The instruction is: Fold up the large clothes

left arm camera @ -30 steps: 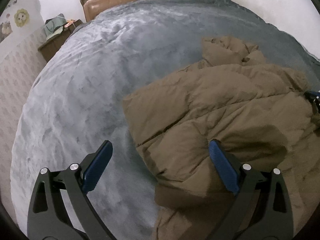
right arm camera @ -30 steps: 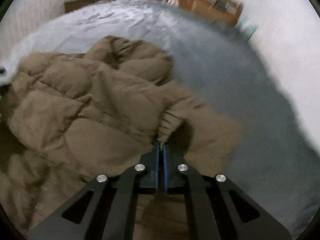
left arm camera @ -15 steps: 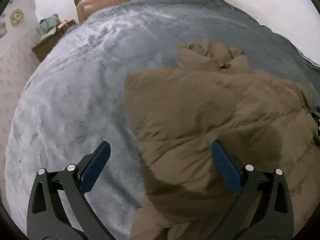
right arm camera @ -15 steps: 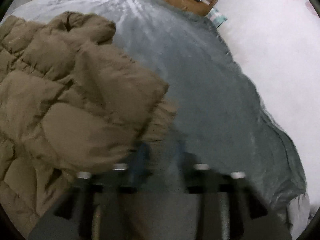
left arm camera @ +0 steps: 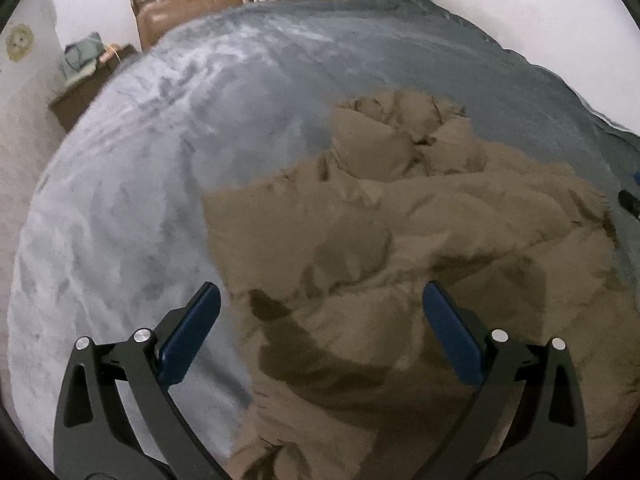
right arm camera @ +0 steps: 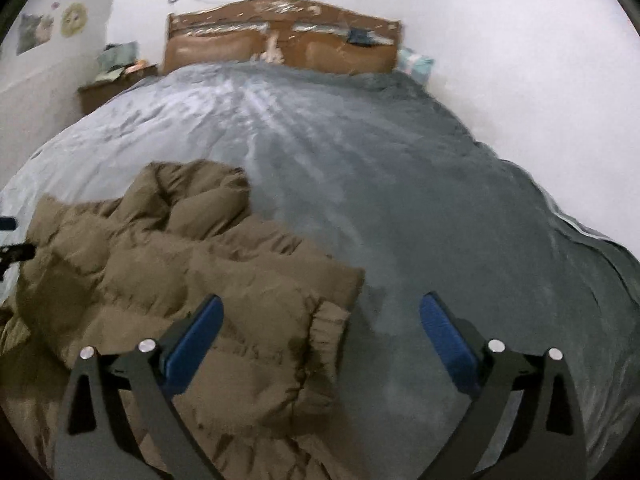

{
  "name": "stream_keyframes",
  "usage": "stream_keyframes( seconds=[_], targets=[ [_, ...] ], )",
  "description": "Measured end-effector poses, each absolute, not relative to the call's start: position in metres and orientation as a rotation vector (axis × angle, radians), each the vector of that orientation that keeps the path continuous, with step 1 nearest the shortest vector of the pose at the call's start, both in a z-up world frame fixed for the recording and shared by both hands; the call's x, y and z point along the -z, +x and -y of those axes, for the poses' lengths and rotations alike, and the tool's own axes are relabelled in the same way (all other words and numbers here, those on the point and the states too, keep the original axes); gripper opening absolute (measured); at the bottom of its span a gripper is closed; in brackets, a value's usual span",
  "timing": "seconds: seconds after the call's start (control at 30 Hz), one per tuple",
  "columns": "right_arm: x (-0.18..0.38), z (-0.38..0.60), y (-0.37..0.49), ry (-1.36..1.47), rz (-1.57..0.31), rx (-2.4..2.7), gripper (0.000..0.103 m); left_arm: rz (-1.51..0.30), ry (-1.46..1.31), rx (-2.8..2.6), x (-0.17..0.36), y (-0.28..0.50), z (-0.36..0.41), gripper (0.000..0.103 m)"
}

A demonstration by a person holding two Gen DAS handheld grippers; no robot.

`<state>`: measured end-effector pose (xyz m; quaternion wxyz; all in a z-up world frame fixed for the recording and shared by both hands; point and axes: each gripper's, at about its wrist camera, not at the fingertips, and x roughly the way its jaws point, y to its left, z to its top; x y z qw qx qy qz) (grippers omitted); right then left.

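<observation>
A large brown puffer jacket (left arm camera: 400,248) lies crumpled on the grey-blue bed cover (left arm camera: 160,160), its hood bunched at the far end. My left gripper (left arm camera: 320,320) hovers open above the jacket's left edge, nothing between its blue pads. In the right wrist view the same jacket (right arm camera: 180,272) fills the lower left, with a sleeve cuff (right arm camera: 320,332) folded over near the middle. My right gripper (right arm camera: 320,328) is above that cuff with its jaws opening wide; the cuff lies below them, not pinched.
A brown wooden headboard (right arm camera: 280,36) stands at the far end of the bed. A nightstand (right arm camera: 116,84) with folded items sits at the far left. White walls flank the bed; its right edge (right arm camera: 580,224) drops off beside the wall.
My right gripper was shut on the jacket's sleeve; it has let go, opened wide and swung up toward the headboard. The sleeve now lies folded across the jacket. My left gripper drifted slightly.
</observation>
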<state>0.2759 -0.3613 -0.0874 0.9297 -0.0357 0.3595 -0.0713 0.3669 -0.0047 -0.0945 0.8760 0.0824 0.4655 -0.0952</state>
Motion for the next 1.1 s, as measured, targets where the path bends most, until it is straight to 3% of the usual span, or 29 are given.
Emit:
stream_keyframes(
  seconds=[0.3, 0.53, 0.77, 0.9, 1.1],
  targets=[
    [0.113, 0.356, 0.306, -0.022, -0.847, 0.025, 0.099, -0.994, 0.238, 0.173, 0.11, 0.375, 0.018, 0.1],
    [0.168, 0.344, 0.347, -0.054, -1.042, -0.022, 0.099, -1.124, 0.132, 0.176, 0.146, 0.414, -0.001, 0.1],
    [0.207, 0.354, 0.384, 0.109, -1.177, -0.059, 0.102, -1.206, 0.088, 0.213, 0.171, 0.433, -0.011, 0.1],
    [0.205, 0.351, 0.385, 0.116, -1.177, -0.036, 0.102, -1.221, 0.097, 0.199, 0.171, 0.436, -0.01, 0.1],
    [0.143, 0.348, 0.341, 0.095, -0.964, -0.023, 0.101, -1.073, 0.16, 0.18, 0.123, 0.391, -0.011, 0.1]
  ],
)
